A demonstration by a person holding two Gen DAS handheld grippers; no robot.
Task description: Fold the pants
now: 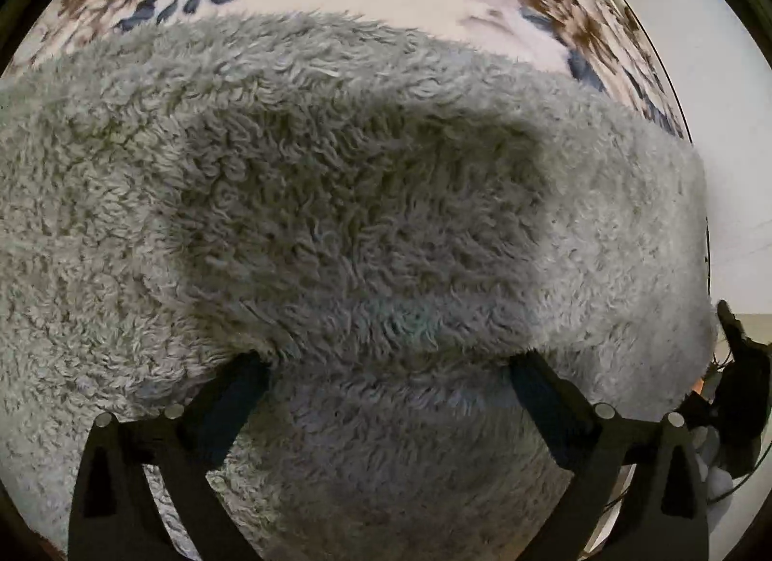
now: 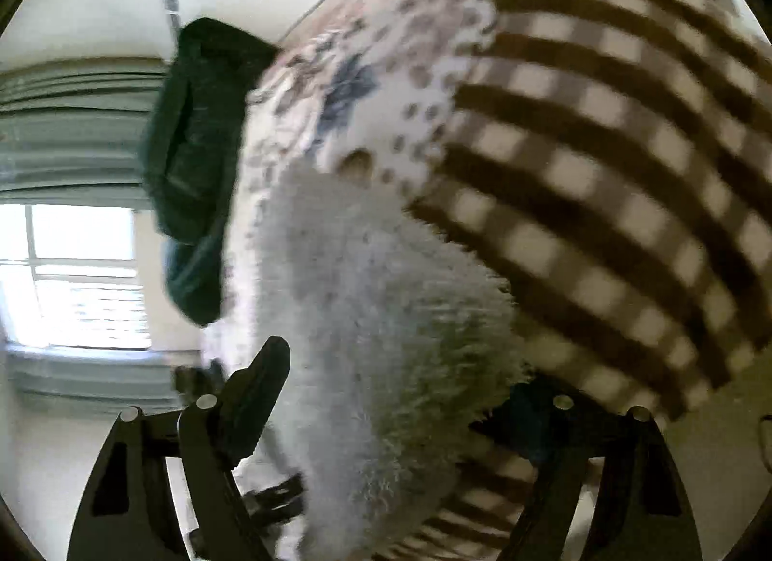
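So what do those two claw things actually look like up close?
Both the left gripper and right gripper are matte black, each with two flat angular fingers hinged on small silver round pins. No markings show. No sleeves are clearly visible.

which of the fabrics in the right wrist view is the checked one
The brown and cream checked cloth, filling the upper right. The fluffy grey pants between the right tongs are plain, the floral blanket has blue leaves, and the dark green garment is solid.
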